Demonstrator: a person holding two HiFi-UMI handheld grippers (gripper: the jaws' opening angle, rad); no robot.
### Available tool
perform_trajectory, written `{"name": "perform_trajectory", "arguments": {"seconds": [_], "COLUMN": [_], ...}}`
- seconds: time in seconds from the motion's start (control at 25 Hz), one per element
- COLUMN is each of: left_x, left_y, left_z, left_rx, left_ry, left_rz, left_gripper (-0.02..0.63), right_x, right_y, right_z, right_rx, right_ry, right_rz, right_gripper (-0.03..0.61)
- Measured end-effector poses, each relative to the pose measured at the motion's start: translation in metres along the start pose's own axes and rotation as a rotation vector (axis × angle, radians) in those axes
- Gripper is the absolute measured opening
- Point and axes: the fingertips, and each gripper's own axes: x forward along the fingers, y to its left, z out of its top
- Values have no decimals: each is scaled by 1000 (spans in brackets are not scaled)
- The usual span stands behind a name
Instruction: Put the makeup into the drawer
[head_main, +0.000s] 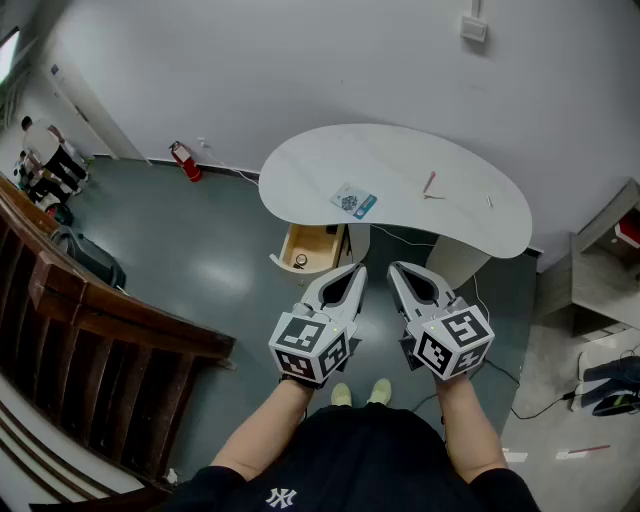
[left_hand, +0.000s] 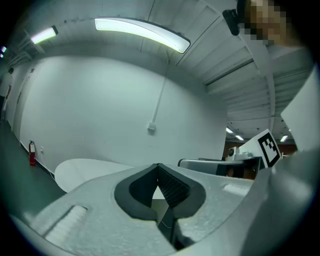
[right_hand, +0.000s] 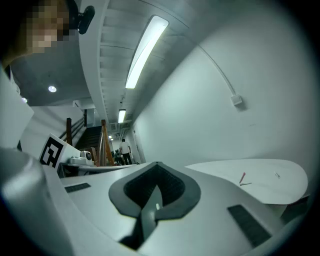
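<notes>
Ahead, pink makeup stick (head_main: 429, 183), long axis pointing away — left gripper (head_main: 357, 269), right gripper (head_main: 394, 267), fingers pressed together.

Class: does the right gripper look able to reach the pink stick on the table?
Probably, after opening: the shut right gripper has nothing between it and the pink stick.

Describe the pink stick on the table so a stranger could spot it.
Find the white kidney-shaped table by the wall. On its right half in the head view, beyond the blue-and-white packet, lies a thin pink stick, the only reddish item on the tabletop.
</notes>
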Motion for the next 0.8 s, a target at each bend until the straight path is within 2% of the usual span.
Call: {"name": "perform_trajectory", "arguments": {"seconds": [0.52, 0.8], "left_x": [2, 9], "left_y": [-7, 8], "left_z": [7, 13], "left_rx": [14, 1], "left_ry": [-19, -34], "left_rz": [37, 66], "left_gripper": [11, 11], "right_x": [-9, -11], "right_y": [-6, -21], "right_z": [10, 20], "right_rx": [-10, 49], "right_ry": [-21, -72], "right_rz": [24, 72], "right_gripper": [14, 15]}}
